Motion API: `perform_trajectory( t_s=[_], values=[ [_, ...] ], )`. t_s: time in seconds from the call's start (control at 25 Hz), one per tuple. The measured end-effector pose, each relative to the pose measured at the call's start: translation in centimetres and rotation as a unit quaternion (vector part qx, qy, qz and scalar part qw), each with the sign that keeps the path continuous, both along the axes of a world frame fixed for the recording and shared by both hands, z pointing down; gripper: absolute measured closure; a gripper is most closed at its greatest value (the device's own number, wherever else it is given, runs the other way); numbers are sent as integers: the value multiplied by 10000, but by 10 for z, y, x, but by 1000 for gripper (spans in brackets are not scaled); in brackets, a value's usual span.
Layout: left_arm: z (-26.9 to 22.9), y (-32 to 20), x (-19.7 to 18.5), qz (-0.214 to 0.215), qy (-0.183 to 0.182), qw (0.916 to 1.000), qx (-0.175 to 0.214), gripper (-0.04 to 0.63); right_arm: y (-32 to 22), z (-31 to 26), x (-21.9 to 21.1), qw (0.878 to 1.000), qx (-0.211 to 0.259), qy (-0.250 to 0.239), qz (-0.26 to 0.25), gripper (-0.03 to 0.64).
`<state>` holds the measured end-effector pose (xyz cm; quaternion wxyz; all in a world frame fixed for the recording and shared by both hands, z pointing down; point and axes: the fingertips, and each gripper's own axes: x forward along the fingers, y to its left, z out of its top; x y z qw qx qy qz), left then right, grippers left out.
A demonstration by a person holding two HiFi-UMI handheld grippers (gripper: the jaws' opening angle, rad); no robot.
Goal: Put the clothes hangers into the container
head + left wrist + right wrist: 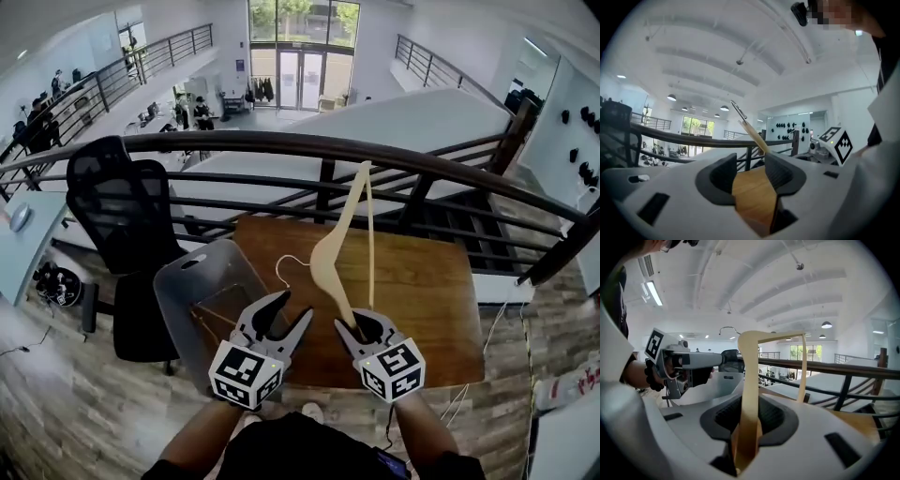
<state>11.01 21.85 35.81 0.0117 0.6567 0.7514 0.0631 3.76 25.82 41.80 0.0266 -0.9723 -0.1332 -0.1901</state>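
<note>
There's the right gripper [362,328] clamped on one arm-end of the pale wooden clothes hanger [337,246], held up over the brown wooden table [422,281]. The left gripper [292,311] gapes empty by the clear plastic container [187,277] at the table's left edge. The hanger looks light, stiff and smooth, so a grip nearer the neck should swing less.

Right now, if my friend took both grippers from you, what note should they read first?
Left gripper: open, empty, near the clear grey plastic container.
Right gripper: shut on the pale wooden clothes hanger, held upright above the brown wooden table.
Done: a second hanger seems to lie in the container.
Left: lower the held hanger into the container and let go.
</note>
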Motion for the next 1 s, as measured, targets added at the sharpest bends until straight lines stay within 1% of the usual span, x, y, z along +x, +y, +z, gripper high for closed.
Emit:
perform_trajectory(
  t_s=[0.16, 0.2, 0.24, 0.36, 0.44, 0.52, 0.64, 0.76, 0.84, 0.92, 1.0],
  values=[
    [3, -34, 36, -379, 119, 9992, 51, 409, -28, -6, 36, 9986, 168, 78, -495, 531],
    [5, -44, 46, -508, 148, 9986, 84, 423, -35, -7, 44, 9977, 215, 63, -640, 531],
    [7, -53, 55, -639, 178, 9977, 121, 442, -42, -8, 53, 9966, 247, 25, -787, 531],
    [18, -83, 79, -1060, 266, 9937, 263, 448, -61, -5, 76, 9919, 237, -203, -1232, 531],
    [27, -104, 94, -1354, 184, 9900, 341, 448, -74, -1, 88, 9868, 192, -412, -1555, 531],
    [37, -123, 110, -1629, 45, 9857, 431, 448, -86, 2, 99, 9800, 243, -562, -1894, 531],
    [48, -150, 136, -2026, 49, 9777, 555, 448, -98, 5, 113, 9681, 376, -774, -2352, 531],
    [58, -183, 159, -2484, -39, 9667, 616, 448, -106, 18, 118, 9534, 124, -1257, -2738, 531],
    [64, -207, 172, -2785, -157, 9583, 624, 449, -117, 27, 116, 9391, 20, -1575, -3055, 531],
    [71, -227, 181, -2999, -233, 9514, 662, 451, -131, 35, 112, 9238, -44, -1873, -3340, 531],
    [77, -243, 188, -3146, -313, 9461, 705, 451, -140, 48, 108, 9069, -306, -2247, -3551, 531]
  ],
)
